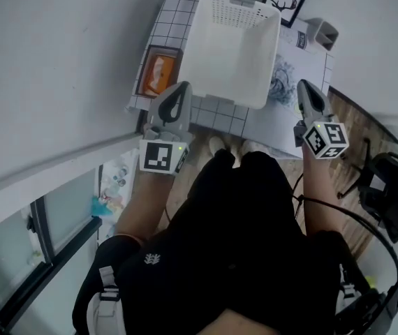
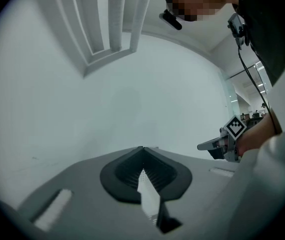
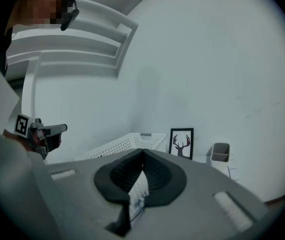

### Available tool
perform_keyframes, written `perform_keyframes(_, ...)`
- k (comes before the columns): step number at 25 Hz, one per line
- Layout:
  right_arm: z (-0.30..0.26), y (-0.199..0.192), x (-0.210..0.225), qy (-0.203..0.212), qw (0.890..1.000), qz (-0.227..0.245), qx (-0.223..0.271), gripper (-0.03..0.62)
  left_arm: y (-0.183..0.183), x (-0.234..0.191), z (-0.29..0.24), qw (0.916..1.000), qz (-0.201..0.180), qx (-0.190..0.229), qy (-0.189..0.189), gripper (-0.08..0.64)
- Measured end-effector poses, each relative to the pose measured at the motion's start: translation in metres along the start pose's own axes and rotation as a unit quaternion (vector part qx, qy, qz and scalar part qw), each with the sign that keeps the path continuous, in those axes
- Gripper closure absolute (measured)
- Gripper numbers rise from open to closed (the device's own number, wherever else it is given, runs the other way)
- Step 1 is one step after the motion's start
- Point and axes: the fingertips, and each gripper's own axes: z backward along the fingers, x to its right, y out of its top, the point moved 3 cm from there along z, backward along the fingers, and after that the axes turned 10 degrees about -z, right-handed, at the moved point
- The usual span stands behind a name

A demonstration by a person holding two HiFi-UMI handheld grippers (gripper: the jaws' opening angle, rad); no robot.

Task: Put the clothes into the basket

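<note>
The grid-patterned white table (image 1: 216, 121) carries the white perforated plastic basket (image 1: 230, 47), which is empty; no loose clothes are in view. The left gripper (image 1: 179, 89) and right gripper (image 1: 305, 89) hover at its near rim, both with jaws closed on nothing. A careless swing could knock the light basket askew.

The basket (image 1: 227, 54) is white plastic, rectangular and deep, with smooth walls that carry bands of small perforations near the rim and a slot handle in the far short wall. It stands upright, mouth up, on the bench (image 1: 216, 117), at 12 o'clock in the head view, its long axis leaning toward 1 o'clock. Its near short wall sits close to the bench's near edge. In the right gripper view the basket (image 3: 127, 144) shows a perforated side wall at about 11 o'clock from centre.
</note>
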Motion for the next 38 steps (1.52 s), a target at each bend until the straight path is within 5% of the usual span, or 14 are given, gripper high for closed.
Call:
perform_keyframes(5, 0.003, -0.002, 0.008, 0.001, 1.000, 0.016, -0.002, 0.591, -0.006, 0.008, -0.018, 0.9998, -0.006, -0.007, -0.018, 0.554)
perform_keyframes(21, -0.054, -0.075, 0.054, 0.038, 0.997, 0.031, -0.064, 0.561, -0.021, 0.001, -0.047, 0.9989, -0.002, -0.038, 0.028, 0.554)
perform_keyframes(32, -0.076, -0.125, 0.080, 0.048, 0.987, 0.020, -0.153, 0.152, -0.012, 0.010, -0.073, 0.9988, -0.039, -0.026, 0.014, 0.554)
perform_keyframes(38, -0.091, -0.147, 0.088, 0.040, 0.981, 0.019, -0.190, 0.107, -0.016, 0.014, -0.074, 0.9977, -0.050, -0.044, 0.014, 0.554)
